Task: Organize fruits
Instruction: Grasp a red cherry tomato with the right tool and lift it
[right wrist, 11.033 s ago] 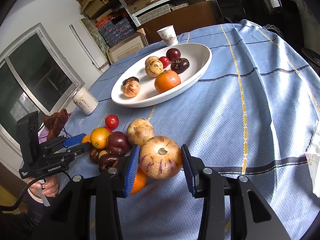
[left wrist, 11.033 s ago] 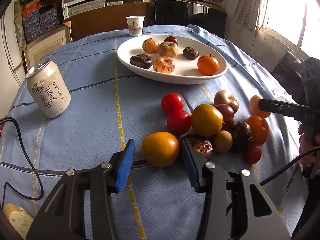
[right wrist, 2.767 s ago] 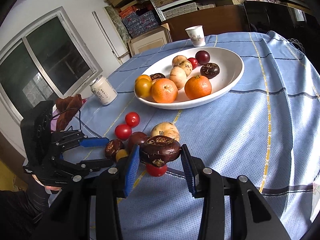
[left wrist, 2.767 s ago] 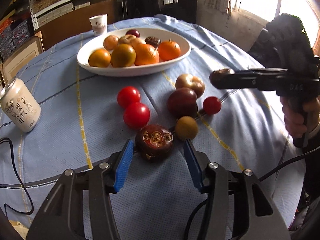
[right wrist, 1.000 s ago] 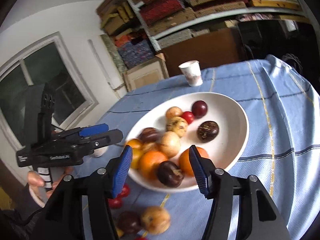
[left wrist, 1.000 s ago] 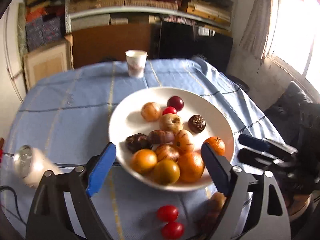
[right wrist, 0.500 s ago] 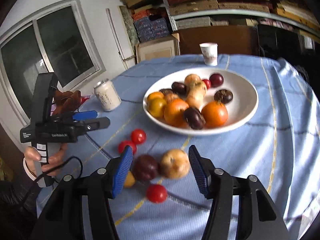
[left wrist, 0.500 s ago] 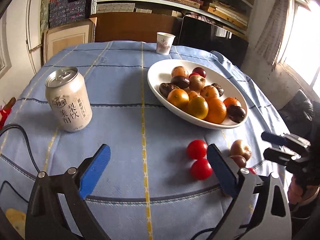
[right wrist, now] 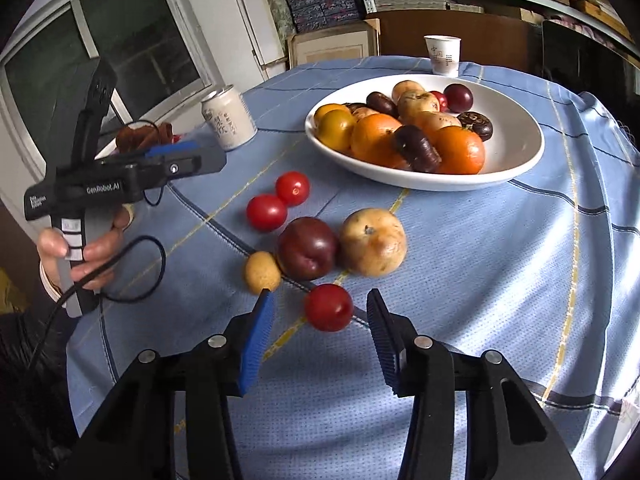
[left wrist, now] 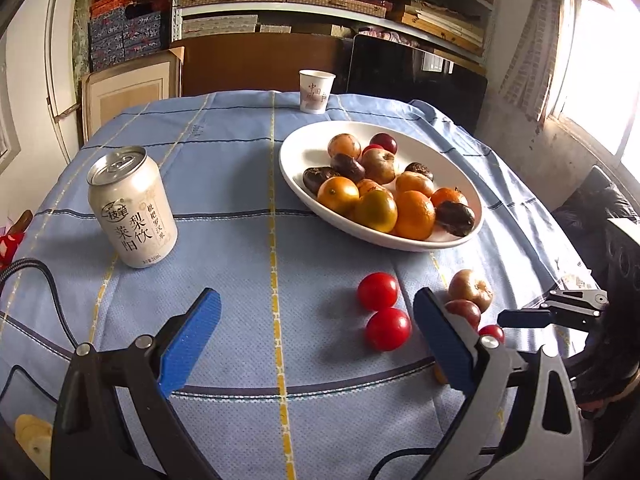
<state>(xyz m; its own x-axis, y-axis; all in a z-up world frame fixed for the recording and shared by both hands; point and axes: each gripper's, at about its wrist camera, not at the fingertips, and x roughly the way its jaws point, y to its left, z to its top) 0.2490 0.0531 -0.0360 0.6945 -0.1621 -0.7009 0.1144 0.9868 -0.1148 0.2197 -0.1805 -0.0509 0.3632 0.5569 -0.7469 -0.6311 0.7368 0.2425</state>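
Note:
A white plate (left wrist: pixel 289 165) (right wrist: pixel 524 160) holds several oranges, plums and dark fruits. Loose on the blue tablecloth lie two red tomatoes (left wrist: pixel 387 328) (right wrist: pixel 266 212), a dark plum (right wrist: pixel 308 248), a tan round fruit (right wrist: pixel 374 242), a small yellow fruit (right wrist: pixel 262 272) and a small red fruit (right wrist: pixel 329 307). My right gripper (right wrist: pixel 320 304) has the small red fruit between its closing jaws, with gaps on both sides. My left gripper (left wrist: pixel 316 312) (right wrist: pixel 200 156) stands open wide and empty, with the tomatoes just beyond its right finger. The right gripper (left wrist: pixel 532 308) also shows in the left wrist view.
A drink can (left wrist: pixel 132 212) (right wrist: pixel 229 120) stands left of the plate. A paper cup (left wrist: pixel 316 86) (right wrist: pixel 442 56) is at the table's far edge. A black cable (left wrist: pixel 28 276) trails at the left. Shelves and boxes lie behind the table.
Both grippers have come down from over the plate toward the loose fruit. The right gripper's jaws have narrowed and now straddle the small red fruit. The left jaws have widened.

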